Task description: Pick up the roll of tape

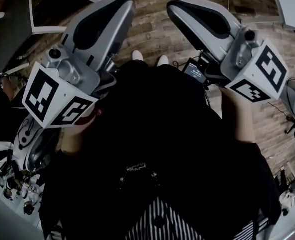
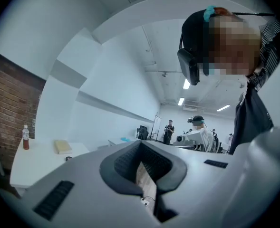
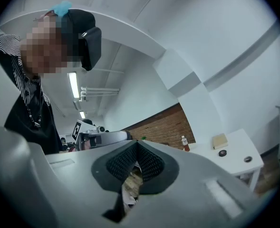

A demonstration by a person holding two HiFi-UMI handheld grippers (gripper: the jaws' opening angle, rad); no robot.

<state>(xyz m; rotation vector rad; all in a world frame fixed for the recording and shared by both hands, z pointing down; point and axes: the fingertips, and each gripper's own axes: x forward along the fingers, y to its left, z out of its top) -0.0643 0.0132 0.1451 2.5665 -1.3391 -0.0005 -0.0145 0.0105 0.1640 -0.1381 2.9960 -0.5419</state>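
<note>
Pale walls and a ceiling with strip lights (image 2: 186, 83) close in the room, a brick wall (image 3: 166, 127) runs along 1 side, and in the head view a brick-patterned floor (image 1: 152, 34) crosses the top of the frame. We see both tools held up close under the head camera, in front of a person's dark top (image 1: 157, 134).

The left gripper (image 2: 141, 145) slants from the lower left of the head view toward top centre, with its left cube (image 1: 54, 100) nearest the camera. The right gripper (image 3: 137, 146) mirrors it from the right, and its right cube (image 1: 260, 71) sits at the frame's right.

In the left gripper view the 2 jaws are pressed together at the tips with nothing between the ribbed pads. Only a sliver of floor shows through the slot nearer the camera. In the right gripper view the jaws meet the same way and pinch nothing.

We find the roll of tape (image 3: 222, 153), a small dark ring, on the white table (image 3: 239, 147) at the right of the right gripper view. It lies just below a tan block (image 3: 220, 140), well apart from both grippers. A bottle (image 3: 184, 142) stands at the table's left end by the brick wall, and another small dark round thing (image 3: 247, 159) lies near the table's front edge. Several people (image 2: 168, 129) stand far off at the centre of the left gripper view
</note>
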